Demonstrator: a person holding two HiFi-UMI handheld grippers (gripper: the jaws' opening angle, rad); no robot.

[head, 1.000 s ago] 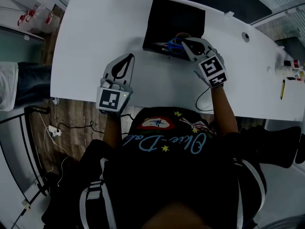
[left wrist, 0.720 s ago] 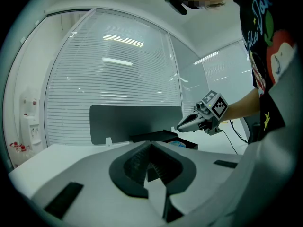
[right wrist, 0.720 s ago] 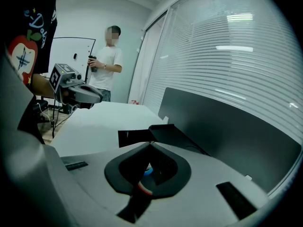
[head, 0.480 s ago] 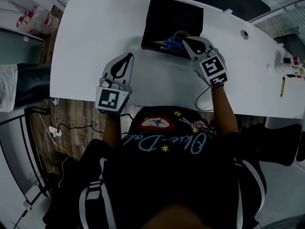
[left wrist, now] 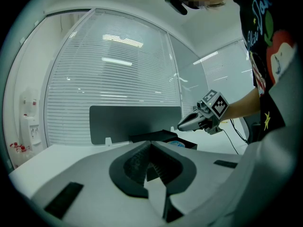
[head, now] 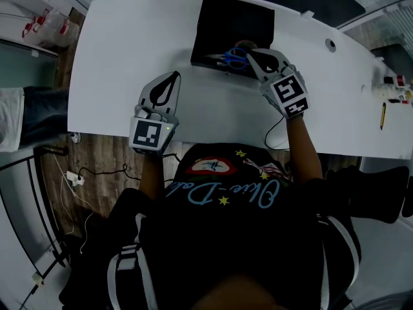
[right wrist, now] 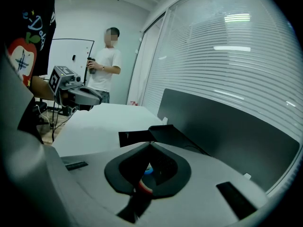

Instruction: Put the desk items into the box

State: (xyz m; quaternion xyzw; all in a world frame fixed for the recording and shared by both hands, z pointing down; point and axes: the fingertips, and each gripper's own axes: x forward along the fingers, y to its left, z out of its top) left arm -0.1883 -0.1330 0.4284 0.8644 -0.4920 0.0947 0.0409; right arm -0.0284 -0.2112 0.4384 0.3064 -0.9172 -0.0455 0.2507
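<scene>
Left tool (head: 172, 76) jaws together, right tool (head: 249, 53) likewise, reaching forward

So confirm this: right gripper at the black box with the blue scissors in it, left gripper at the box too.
The left gripper is wrong: the head view shows it over the bare white desk, apart from the black box. The right gripper is at the box with the blue scissors in it.

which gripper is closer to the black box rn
Right. The right gripper has its tips over the near right corner of the black box. The left gripper is apart from it, over the bare desk to its left.
</scene>
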